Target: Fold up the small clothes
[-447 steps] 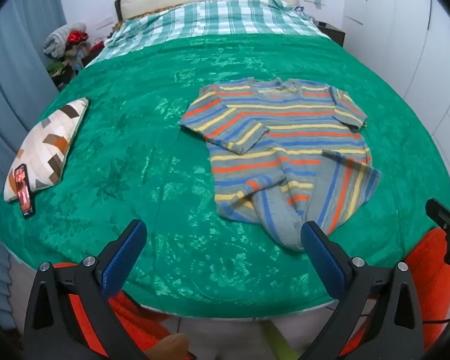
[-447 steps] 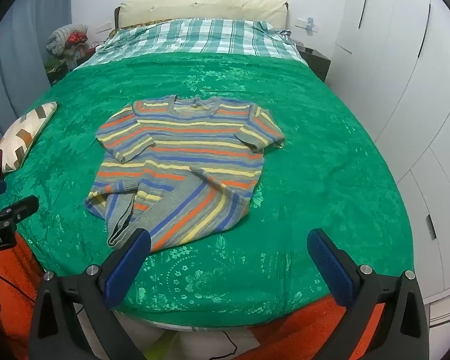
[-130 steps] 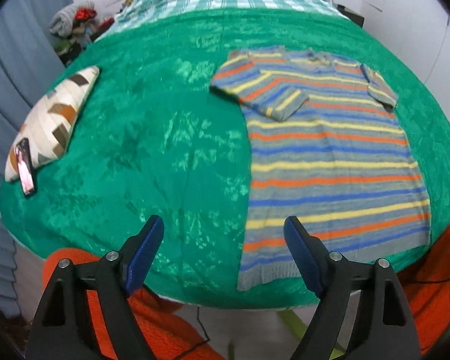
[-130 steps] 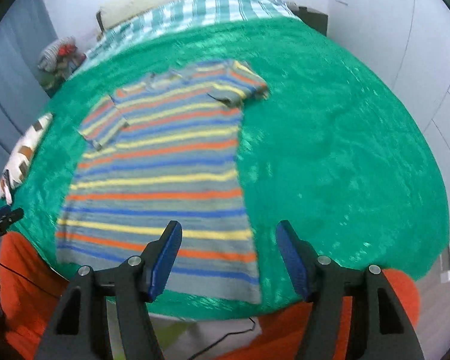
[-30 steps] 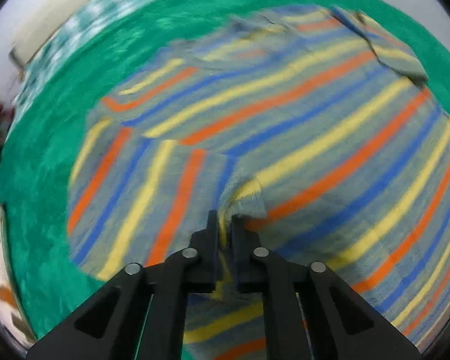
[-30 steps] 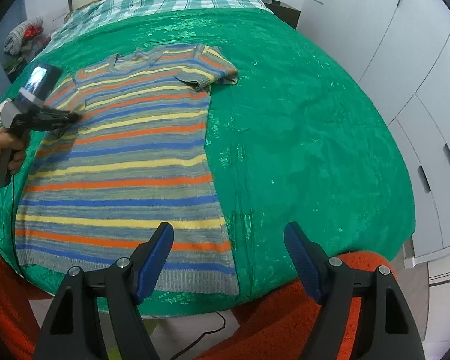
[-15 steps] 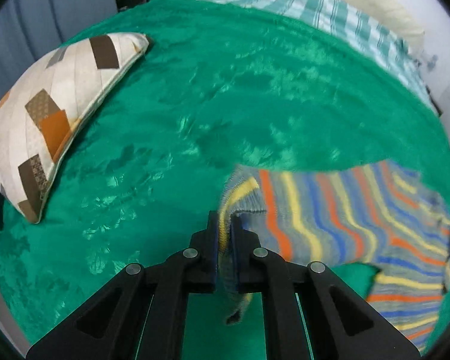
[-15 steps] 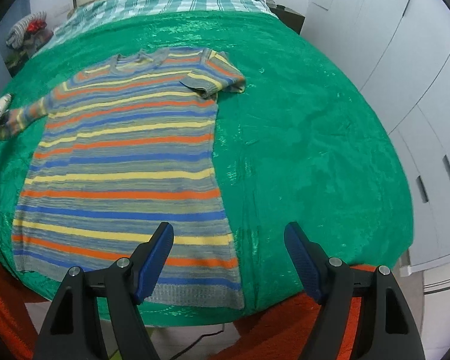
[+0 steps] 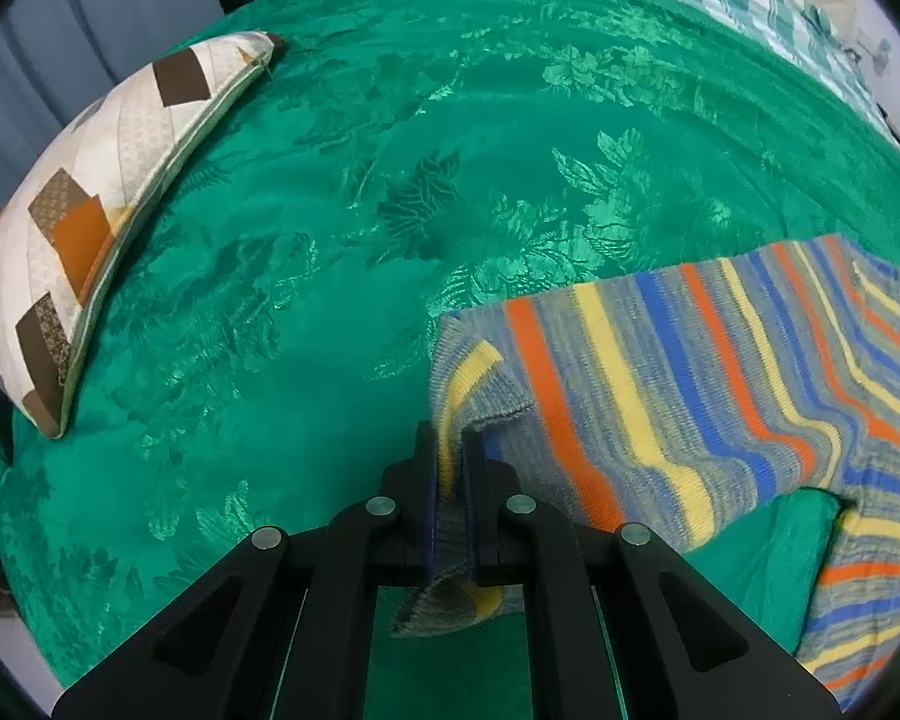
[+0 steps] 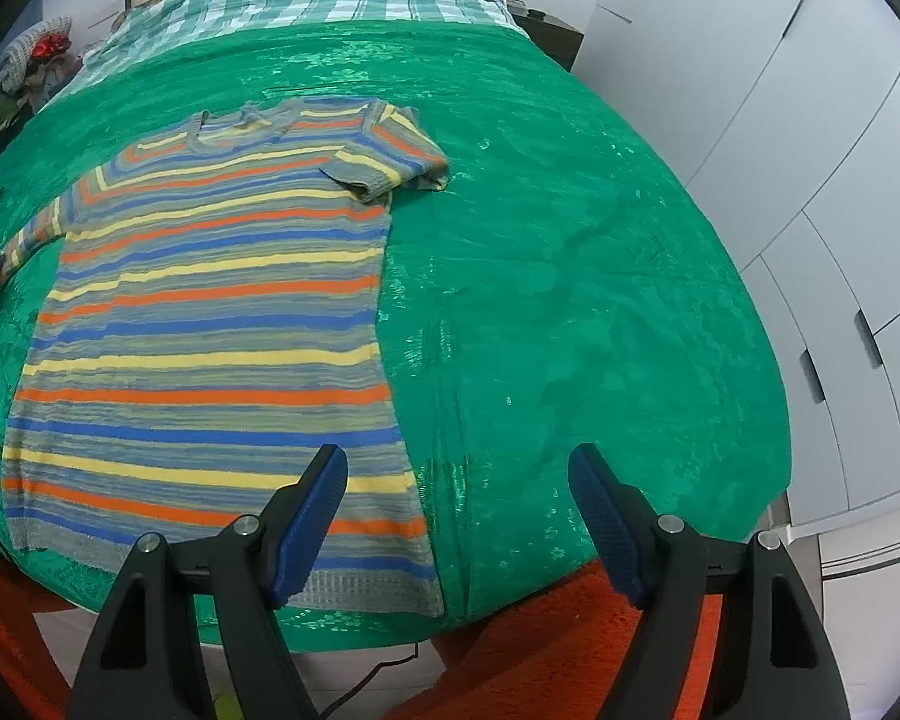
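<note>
Left wrist view: my left tongs (image 9: 448, 468) are clamped on the cuff of the striped sweater's (image 9: 690, 372) left sleeve, drawn out sideways over the green bedspread (image 9: 390, 180). A patchwork pillow (image 9: 102, 204) lies well apart at the bed's edge. From the right wrist I see my right tongs (image 10: 456, 498) gaping wide, holding nothing, over the hem corner; the sweater lies flat on the bed, its other sleeve folded in.
</note>
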